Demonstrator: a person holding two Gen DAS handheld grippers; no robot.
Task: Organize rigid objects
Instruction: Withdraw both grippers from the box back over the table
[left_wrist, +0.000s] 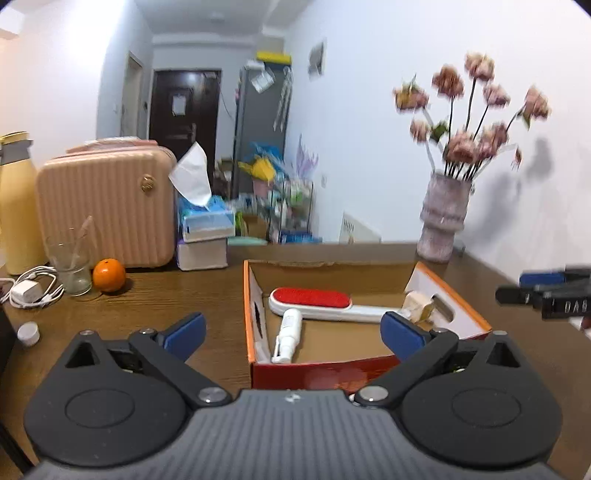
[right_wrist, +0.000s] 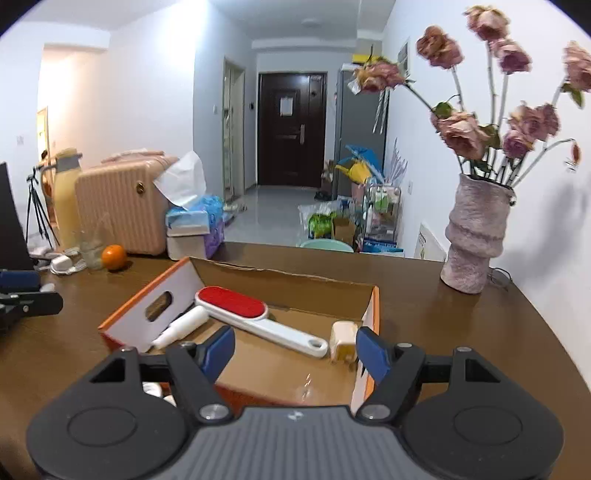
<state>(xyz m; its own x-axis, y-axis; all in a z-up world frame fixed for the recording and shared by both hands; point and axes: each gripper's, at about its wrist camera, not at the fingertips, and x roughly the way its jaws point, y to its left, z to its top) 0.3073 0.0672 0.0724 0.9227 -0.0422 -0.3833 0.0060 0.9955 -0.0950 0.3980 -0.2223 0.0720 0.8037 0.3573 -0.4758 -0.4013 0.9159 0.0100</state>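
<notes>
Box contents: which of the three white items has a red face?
The lint brush, lying diagonally across the box; its head is red. The spray bottle and the small plug-like block are plain white or cream.

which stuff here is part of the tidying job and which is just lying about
Job:
cardboard box
lint brush
white spray bottle
cream plug adapter

Lying about:
orange
glass
white charger
tissue box
pink case
flower vase
white cap

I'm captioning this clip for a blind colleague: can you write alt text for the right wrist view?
An open orange-edged cardboard box on a brown wooden table holds a white lint brush with a red pad, a white spray bottle and a cream plug; the open, empty right hand-held gripper hovers before it.
</notes>
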